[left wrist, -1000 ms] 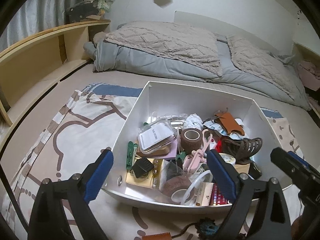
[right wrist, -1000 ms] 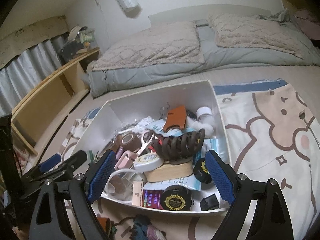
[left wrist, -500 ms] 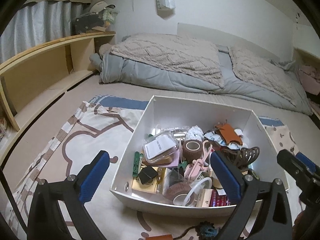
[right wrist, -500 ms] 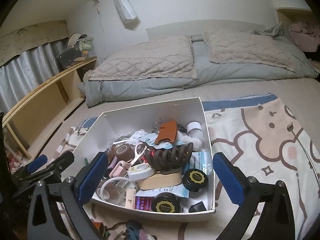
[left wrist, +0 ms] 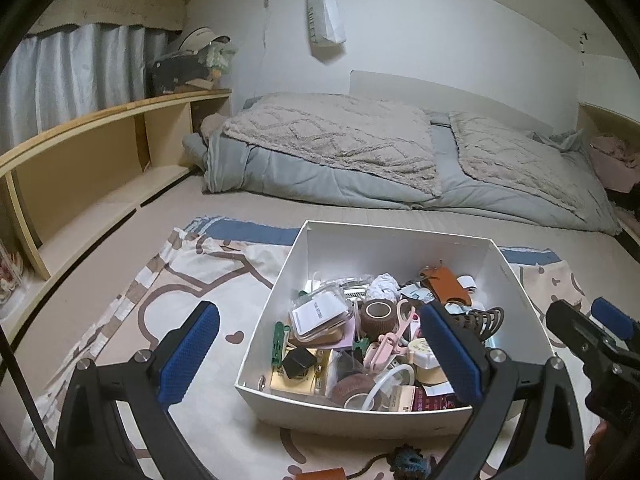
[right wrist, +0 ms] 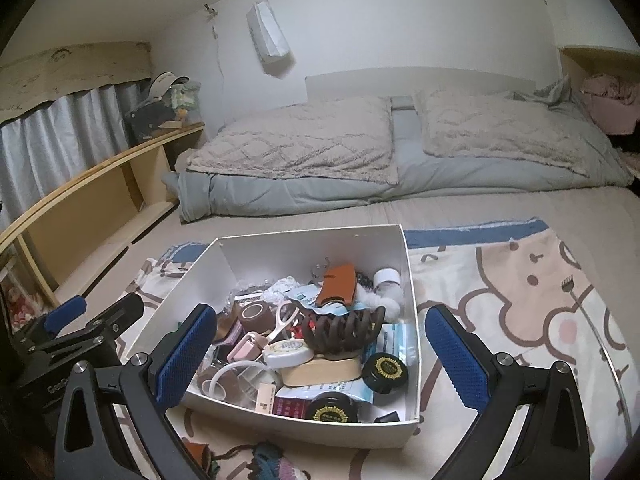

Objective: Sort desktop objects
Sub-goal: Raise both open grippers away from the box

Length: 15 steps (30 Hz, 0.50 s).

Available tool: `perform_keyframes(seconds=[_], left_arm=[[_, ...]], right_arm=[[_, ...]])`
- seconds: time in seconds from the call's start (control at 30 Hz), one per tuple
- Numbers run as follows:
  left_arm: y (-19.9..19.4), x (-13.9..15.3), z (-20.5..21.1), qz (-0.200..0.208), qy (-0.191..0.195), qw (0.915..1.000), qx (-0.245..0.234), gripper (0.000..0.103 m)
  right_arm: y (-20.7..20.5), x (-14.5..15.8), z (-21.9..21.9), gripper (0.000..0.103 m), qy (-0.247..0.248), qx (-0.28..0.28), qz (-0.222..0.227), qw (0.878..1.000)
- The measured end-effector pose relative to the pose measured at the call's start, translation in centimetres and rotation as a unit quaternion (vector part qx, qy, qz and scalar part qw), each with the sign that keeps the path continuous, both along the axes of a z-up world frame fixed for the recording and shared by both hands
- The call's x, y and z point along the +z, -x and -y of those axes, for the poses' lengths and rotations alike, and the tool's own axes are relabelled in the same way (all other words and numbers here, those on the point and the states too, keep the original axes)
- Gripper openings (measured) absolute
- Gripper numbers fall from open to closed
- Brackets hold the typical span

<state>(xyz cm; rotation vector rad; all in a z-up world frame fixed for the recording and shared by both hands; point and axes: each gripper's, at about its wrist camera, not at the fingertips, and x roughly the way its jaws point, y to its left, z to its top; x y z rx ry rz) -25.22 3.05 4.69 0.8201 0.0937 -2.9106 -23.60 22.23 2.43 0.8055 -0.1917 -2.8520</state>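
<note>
My left hand-held gripper (left wrist: pixel 316 356) and my right hand-held gripper (right wrist: pixel 320 356) both stand spread wide with nothing between their blue pads. Since a second ago both have just been opening and have pulled up and back from the white open-topped cardboard box (left wrist: pixel 276 304), which now looks smaller and farther off in both wrist views. I judge this to be a release or a reset, with the next pick not yet chosen.

The box sits on the cream cartoon-print blanket (left wrist: pixel 188 280) on the bed, and it is crowded: a brown roll of tape (left wrist: pixel 378 311), pink-handled scissors (right wrist: pixel 286 320), a dark brown claw hair clip (right wrist: pixel 344 330), an orange leather pouch (right wrist: pixel 338 284), 2 round black jars with gold labels (right wrist: pixel 385 367) and a clear plastic case with a white card (left wrist: pixel 318 315). A knitted blue trinket (left wrist: pixel 408 460) lies outside, just in front of the box.
</note>
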Motion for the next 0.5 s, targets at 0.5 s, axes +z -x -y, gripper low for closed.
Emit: perform_keyframes(seconds=[0.5], left_arm=[[-2.7, 2.4, -0.6, -0.029, -0.005, 0.9995, -0.015, 0.101]], right_arm=[[-1.7, 1.4, -0.5, 0.103, -0.04, -0.025, -0.031, 0.998]])
